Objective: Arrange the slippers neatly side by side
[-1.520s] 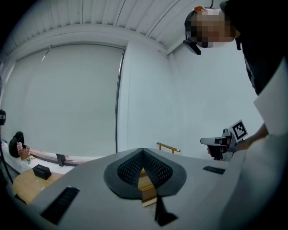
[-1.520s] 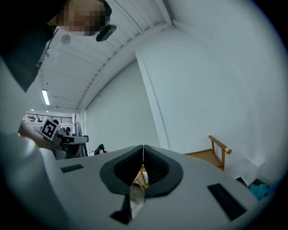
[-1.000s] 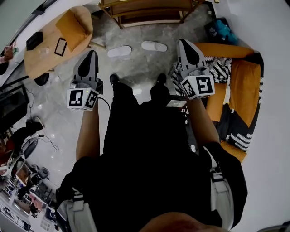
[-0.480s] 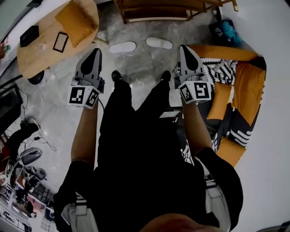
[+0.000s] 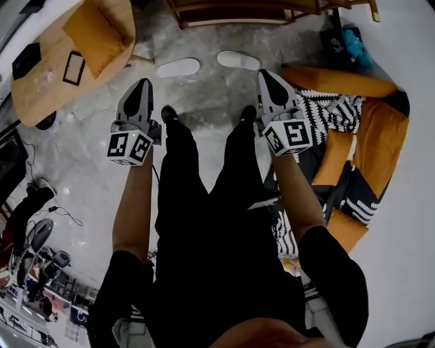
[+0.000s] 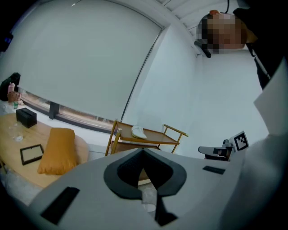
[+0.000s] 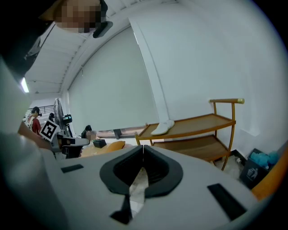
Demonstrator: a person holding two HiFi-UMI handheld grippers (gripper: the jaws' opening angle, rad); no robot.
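Ahead, slippers [image 5: 178,67] on floor [image 5: 207,95] near shelf [image 5: 224,10]

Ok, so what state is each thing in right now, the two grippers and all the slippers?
Left gripper: shut, empty.
Right gripper: shut, empty.
Left floor slipper: flat on the floor, apart from the other.
Right floor slipper: flat on the floor, angled differently, not lined up.
Third slipper: lying on the top shelf of the cart.

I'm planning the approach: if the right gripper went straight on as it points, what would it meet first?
Probably the wooden shelf rack, near its left end, close to the white slipper on its top shelf. The right gripper, shut and empty, has nothing nearer in its line, though depth is unclear.
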